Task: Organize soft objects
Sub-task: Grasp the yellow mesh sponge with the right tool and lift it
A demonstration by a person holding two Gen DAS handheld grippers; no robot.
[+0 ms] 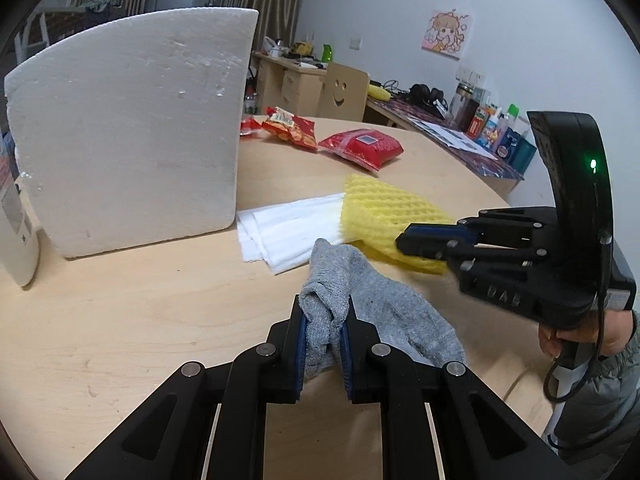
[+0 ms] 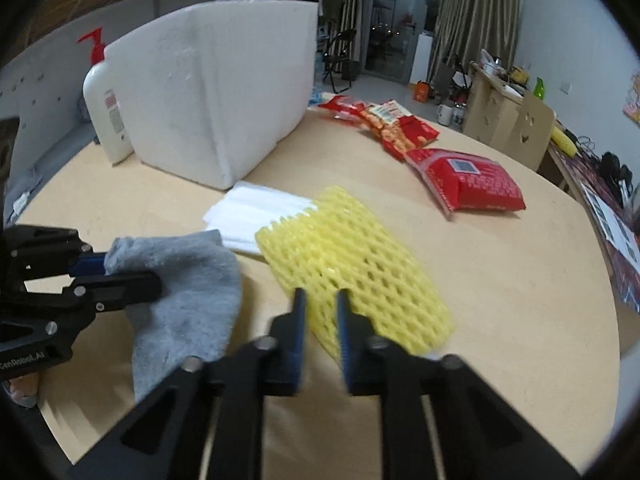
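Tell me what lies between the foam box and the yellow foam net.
White folded sheets lie on the table between the foam box and the yellow foam net, seen in both wrist views.

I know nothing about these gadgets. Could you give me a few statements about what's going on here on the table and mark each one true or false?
1. The left gripper pinches the grey sock. True.
2. The right gripper grips the red snack bag. False: it is shut on the yellow foam net.
3. The white foam box stands on the table. True.
4. The yellow foam net lies inside the box. False: it lies on the table, overlapping the white sheets.
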